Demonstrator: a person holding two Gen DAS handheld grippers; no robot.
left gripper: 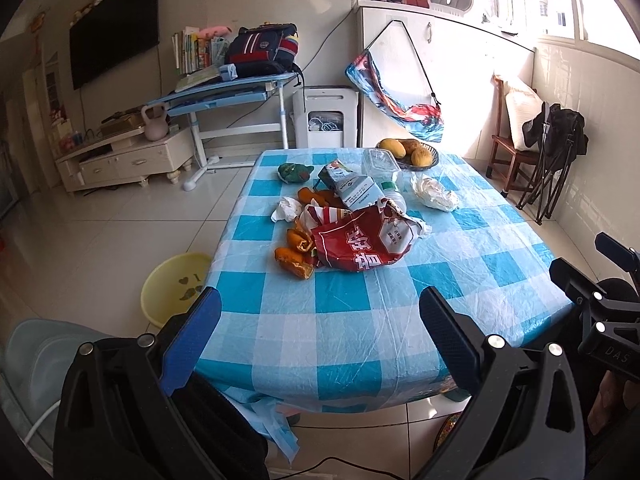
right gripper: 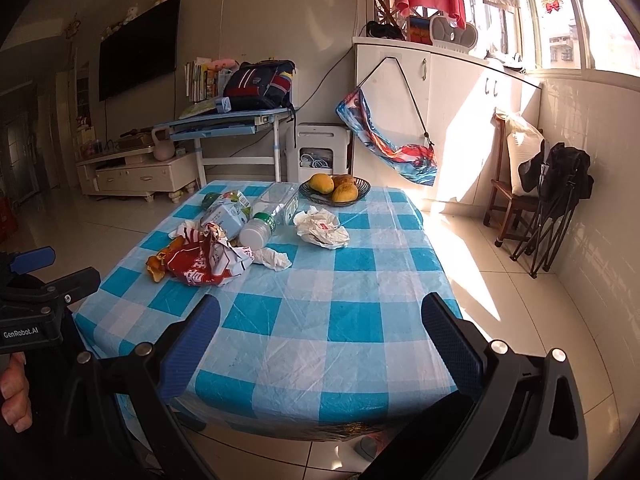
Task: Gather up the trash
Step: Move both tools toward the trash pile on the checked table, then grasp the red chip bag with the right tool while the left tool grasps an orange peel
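Observation:
Trash lies in a heap on the blue-and-white checked table (left gripper: 344, 312) (right gripper: 320, 320): a crumpled red snack bag (left gripper: 360, 244) (right gripper: 200, 266), orange peels (left gripper: 296, 256) (right gripper: 156, 266), a flattened milk carton (left gripper: 352, 190) (right gripper: 226, 212), a plastic bottle (right gripper: 268, 222) (left gripper: 394, 196), and crumpled white paper (left gripper: 434, 194) (right gripper: 322, 228). My left gripper (left gripper: 320, 336) hangs open above the table's near edge, well short of the heap. My right gripper (right gripper: 320, 340) is open too, over the near right part of the table. Nothing sits between either pair of fingers.
A bowl of mangoes (left gripper: 408, 152) (right gripper: 335, 190) stands at the table's far side beside a clear plastic box (left gripper: 380, 160). A yellow basin (left gripper: 172, 286) sits on the floor left of the table. A chair with black bags (right gripper: 552, 184) stands by the right wall.

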